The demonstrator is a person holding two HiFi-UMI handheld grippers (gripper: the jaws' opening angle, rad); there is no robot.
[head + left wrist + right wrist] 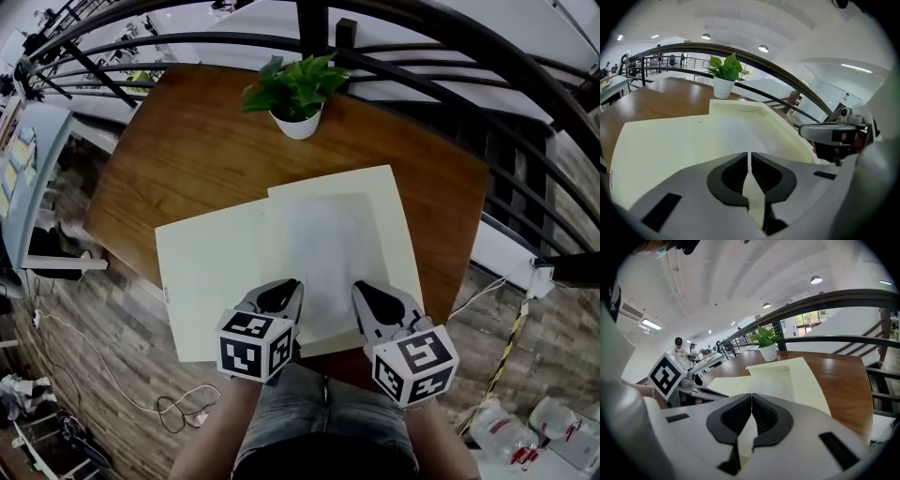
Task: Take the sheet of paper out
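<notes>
Sheet of paper (pixel 323 253): white, flat, lying on the right-hand leaf of an open cream folder (pixel 211 277), centre of the head view. Its near edge runs between the two claws, lower centre of frame. Not lifted anywhere that shows; extraction judged not yet begun.

Folder: spread open, so the sheet is already exposed and only has to be slid or peeled off. Its near edge overhangs the table (pixel 187 150) toward the person, probably leaving a free edge to pinch from below.

Left gripper (pixel 286 292): tip over the sheet's near left corner. Jaws pressed together, only a hairline slit in its own view; nothing visible between them.

Right gripper (pixel 364 292): mirrors it at the near right corner. Jaws likewise closed, nothing seen in the slit. Whether either tip touches the paper, cannot tell.

Symmetric placement suggests a two-corner pick, to keep a limp sheet from buckling. Both claws would need to part first.

Further out: potted plant (pixel 295 98) at the table's far edge, upper centre, well apart from the folder. Dark railing (pixel 422 70) behind it.
</notes>
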